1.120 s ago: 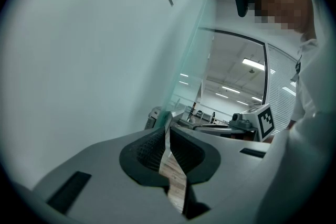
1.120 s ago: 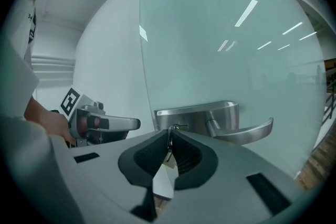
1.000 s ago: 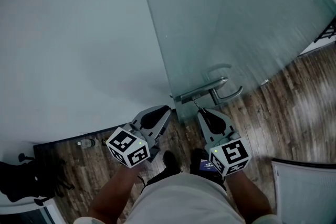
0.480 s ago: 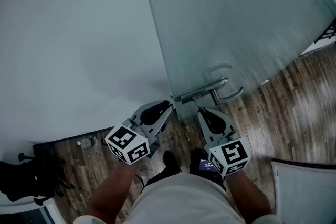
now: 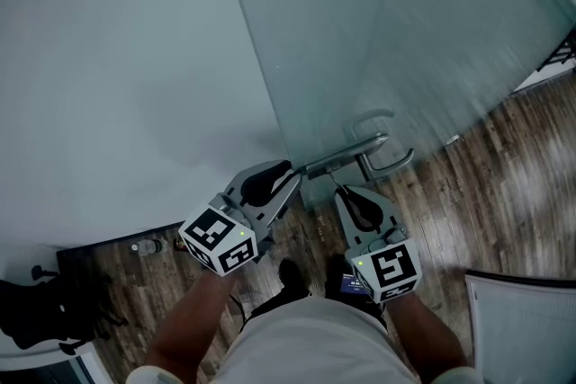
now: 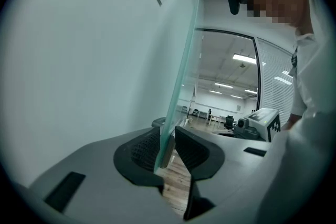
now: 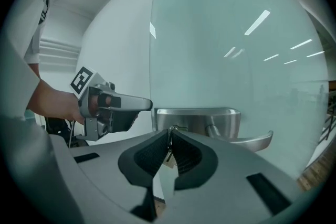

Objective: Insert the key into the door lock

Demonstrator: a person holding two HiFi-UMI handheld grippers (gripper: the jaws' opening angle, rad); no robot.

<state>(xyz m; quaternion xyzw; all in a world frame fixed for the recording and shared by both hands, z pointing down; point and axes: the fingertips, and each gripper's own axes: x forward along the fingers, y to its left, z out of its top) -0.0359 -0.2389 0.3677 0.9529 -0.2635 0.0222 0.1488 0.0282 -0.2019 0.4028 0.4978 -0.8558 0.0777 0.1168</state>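
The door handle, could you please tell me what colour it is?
The door handle is silver, brushed metal, and shows best in the right gripper view.

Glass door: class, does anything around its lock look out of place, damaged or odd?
Nothing looks damaged or askew. One unusual sight: the left tool is clamped on the bare edge of the glass door. The right tool pinches the key at the lock plate.

Smooth frosted glass door, brushed metal handle, wood-grain plank floor, matt white wall
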